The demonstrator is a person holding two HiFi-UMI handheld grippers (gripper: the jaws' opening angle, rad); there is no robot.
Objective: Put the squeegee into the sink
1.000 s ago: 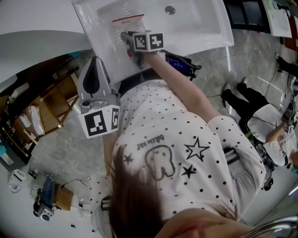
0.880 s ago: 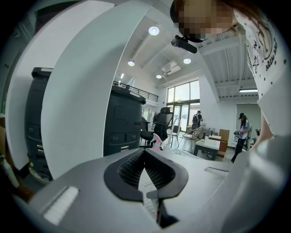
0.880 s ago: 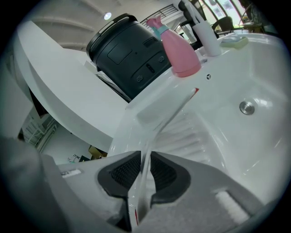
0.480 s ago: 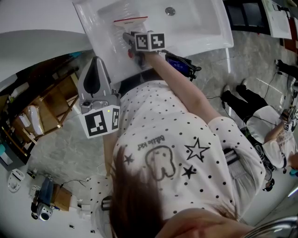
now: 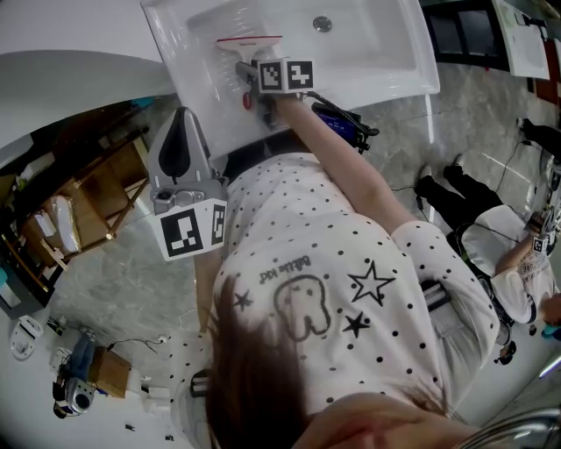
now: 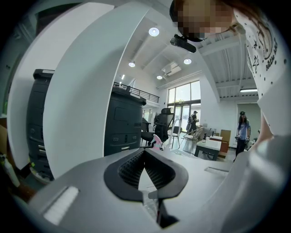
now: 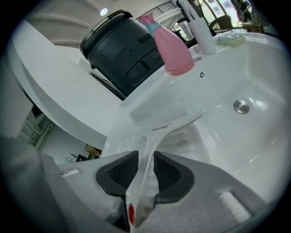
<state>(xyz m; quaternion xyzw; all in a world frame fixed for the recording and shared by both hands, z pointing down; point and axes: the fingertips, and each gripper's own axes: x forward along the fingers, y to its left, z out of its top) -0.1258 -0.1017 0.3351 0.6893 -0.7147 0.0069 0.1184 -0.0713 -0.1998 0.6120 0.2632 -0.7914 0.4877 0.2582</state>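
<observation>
A clear squeegee [image 5: 248,53] with a red-edged blade lies on the left slope of the white sink [image 5: 386,61]. In the right gripper view its blade [image 7: 170,122] rests on the basin wall and its handle runs back between my jaws. My right gripper [image 5: 249,77] [image 7: 142,157] has just been opening. A gap shows between the handle and the right pad, so the pads no longer press on it. My left gripper [image 5: 180,131] [image 6: 144,152] hangs shut and empty beside the sink, below the counter edge.
The drain [image 5: 323,24] [image 7: 241,106] sits in the basin's middle. A pink spray bottle [image 7: 170,48], a white tap base [image 7: 200,32] and a soap bar [image 7: 232,40] stand on the sink's back rim. A dark printer [image 7: 122,50] stands behind.
The right gripper and the squeegee have edged a little farther into the basin. The left gripper has stayed where it was.
</observation>
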